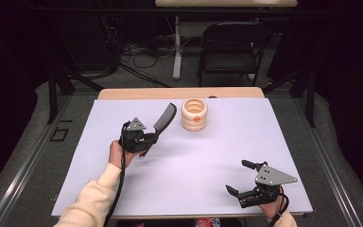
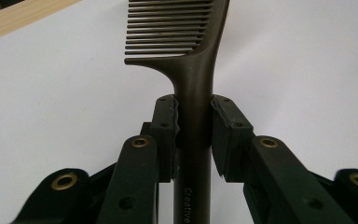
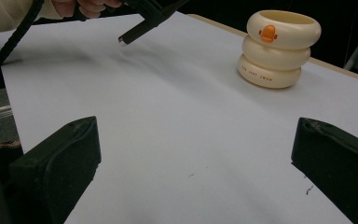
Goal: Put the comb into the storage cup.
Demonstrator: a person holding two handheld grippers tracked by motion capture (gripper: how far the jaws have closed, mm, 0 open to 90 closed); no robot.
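Left hand-held gripper (image 1: 146, 140): clamped on comb (image 1: 165, 117) handle.
Right hand-held gripper (image 1: 240, 179): wide open, empty.
Tip: keep teeth raised — probably bound for duck cup (image 1: 194, 114), far centre.

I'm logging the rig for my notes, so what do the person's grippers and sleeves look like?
Both the left gripper and right gripper are black, with two blocky jaws fixed by brass-coloured rivets. Each carries a grey three-cornered plate with small holes and trails a black cable. The sleeves are cream.

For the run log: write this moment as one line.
left gripper: shut on comb handle | right gripper: open, holds nothing | duck-face holder: upright on table
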